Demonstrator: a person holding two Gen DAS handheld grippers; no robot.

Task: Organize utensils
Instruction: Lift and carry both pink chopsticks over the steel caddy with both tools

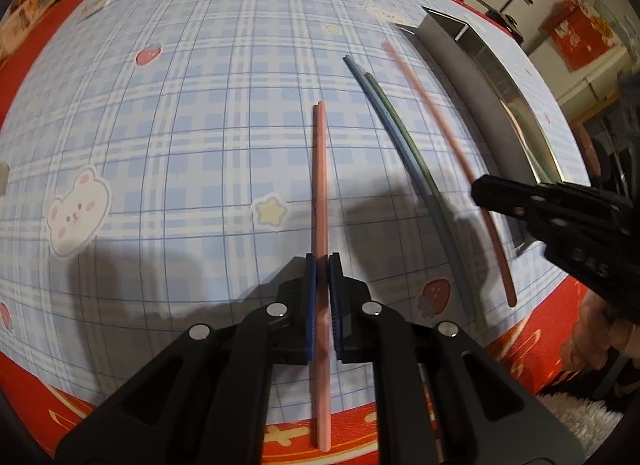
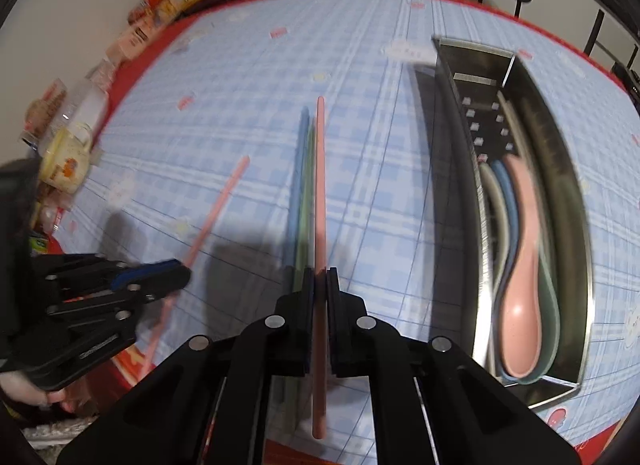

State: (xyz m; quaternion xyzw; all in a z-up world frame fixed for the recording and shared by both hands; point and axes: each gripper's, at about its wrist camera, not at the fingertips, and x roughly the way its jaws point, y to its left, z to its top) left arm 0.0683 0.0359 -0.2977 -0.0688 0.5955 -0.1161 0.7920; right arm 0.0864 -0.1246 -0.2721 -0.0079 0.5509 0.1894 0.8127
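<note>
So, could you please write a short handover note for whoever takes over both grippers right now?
Left gripper: shut on a pink chopstick, which lies on the checked tablecloth.
Right gripper: shut on the other pink chopstick, beside the blue chopstick and green chopstick lying on the cloth.
Done: spoons already lie in the metal tray.
Left: both pink chopsticks, then the blue and green ones, probably into the tray.

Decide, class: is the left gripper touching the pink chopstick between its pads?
Touching. The left wrist view shows the left gripper shut on the pink chopstick, both blue pads pressed against its sides with no gap.
</note>
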